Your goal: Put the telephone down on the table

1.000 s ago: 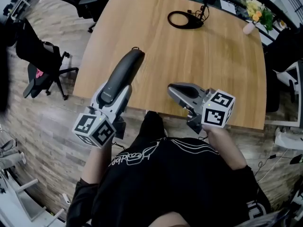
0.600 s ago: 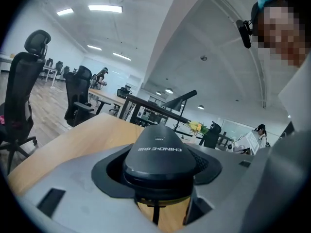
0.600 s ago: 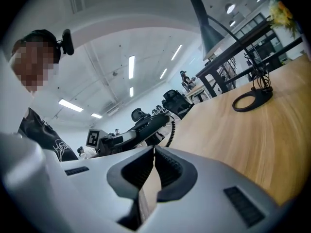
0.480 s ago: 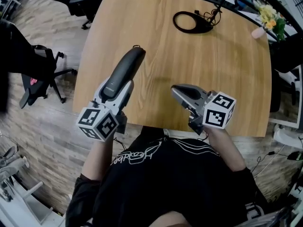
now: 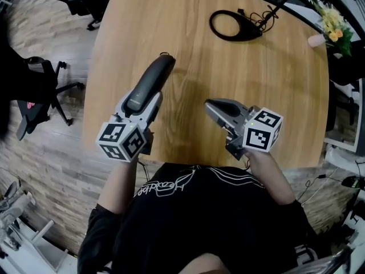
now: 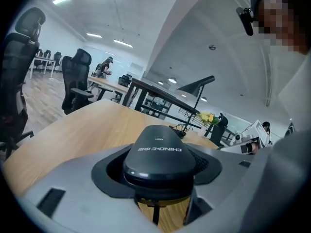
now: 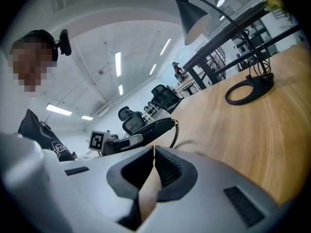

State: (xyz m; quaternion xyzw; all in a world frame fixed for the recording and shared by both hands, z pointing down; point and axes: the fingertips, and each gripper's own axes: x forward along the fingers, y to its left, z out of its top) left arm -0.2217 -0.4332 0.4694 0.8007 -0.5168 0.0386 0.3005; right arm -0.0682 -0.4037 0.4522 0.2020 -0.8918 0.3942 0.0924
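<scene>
Over the table [image 5: 256,84], left gripper [image 5: 142,101] holds telephone [image 5: 155,76] pointing away, seemingly aloft.

Left claw [image 5: 140,103] with telephone [image 5: 151,80], and right claw [image 5: 209,104], farther in over table [image 5: 268,84]

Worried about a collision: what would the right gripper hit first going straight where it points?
Likely the table top, as the right gripper tilts down; the telephone in the left gripper lies near that line, but depth is unclear.
</scene>
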